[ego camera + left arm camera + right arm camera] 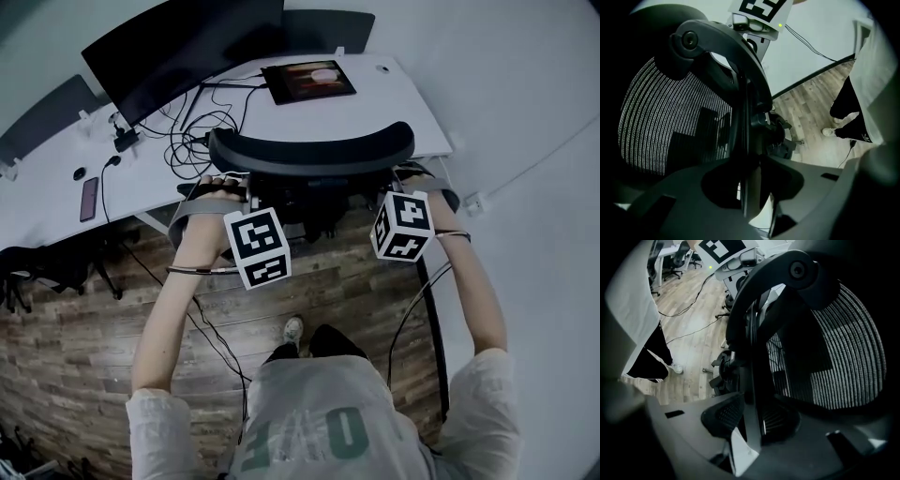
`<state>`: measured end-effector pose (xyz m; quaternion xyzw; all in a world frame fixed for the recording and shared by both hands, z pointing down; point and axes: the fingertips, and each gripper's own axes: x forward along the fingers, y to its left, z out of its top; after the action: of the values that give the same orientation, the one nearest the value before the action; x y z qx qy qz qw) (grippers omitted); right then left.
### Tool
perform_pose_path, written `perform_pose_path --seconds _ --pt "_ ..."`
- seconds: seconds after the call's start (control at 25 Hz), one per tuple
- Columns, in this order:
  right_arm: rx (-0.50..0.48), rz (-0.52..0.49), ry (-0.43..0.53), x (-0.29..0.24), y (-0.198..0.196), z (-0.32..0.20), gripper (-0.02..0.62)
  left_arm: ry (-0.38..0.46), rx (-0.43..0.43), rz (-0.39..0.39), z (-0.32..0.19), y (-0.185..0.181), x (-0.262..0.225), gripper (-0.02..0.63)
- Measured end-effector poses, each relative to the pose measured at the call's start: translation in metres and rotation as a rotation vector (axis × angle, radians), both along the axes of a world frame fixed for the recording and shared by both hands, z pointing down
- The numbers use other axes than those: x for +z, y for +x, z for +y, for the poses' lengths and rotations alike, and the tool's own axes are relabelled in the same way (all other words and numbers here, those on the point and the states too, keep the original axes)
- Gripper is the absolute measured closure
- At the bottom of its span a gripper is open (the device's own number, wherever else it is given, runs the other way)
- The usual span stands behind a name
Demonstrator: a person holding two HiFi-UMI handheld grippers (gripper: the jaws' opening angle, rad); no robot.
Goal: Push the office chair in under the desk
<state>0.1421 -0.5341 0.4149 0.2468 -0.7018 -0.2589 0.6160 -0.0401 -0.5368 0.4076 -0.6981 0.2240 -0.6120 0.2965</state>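
The black office chair (309, 155) stands at the white desk (403, 112), its curved back top toward me and its seat partly beneath the desktop. My left gripper (221, 189) is shut on the left edge of the chair's back frame. My right gripper (412, 180) is shut on the right edge. In the left gripper view the dark frame bar (743, 103) runs straight between the jaws of the left gripper (747, 187), with the mesh back (661, 117) to its left. In the right gripper view the frame bar (751, 338) passes between the jaws of the right gripper (752, 423), mesh (843, 357) on the right.
On the desk are a dark monitor (178, 47), a tablet (307, 81), tangled cables (197, 131) and a phone (89, 199). A black cable runs down the floor at right (433, 309). My feet (293, 330) stand on the wood floor behind the chair. Other chairs (682, 258) stand far off.
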Motion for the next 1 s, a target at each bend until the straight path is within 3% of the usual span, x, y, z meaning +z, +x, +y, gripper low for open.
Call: perform_pose_path --seconds 0.24,0.48,1.0 --pt "-0.031 -0.022 -0.004 0.0 0.004 -0.031 0.486 0.005 -0.053 -0.006 -0.025 0.004 0.001 0.469" --pt "-0.065 -0.061 -0.013 0.002 0.011 -0.047 0.483 -0.016 -0.067 0.041 -0.031 0.013 0.002 0.471" --pt "-0.166 -0.143 0.033 0.0 0.007 -0.046 0.483 0.009 -0.16 -0.018 -0.034 0.007 0.004 0.465"
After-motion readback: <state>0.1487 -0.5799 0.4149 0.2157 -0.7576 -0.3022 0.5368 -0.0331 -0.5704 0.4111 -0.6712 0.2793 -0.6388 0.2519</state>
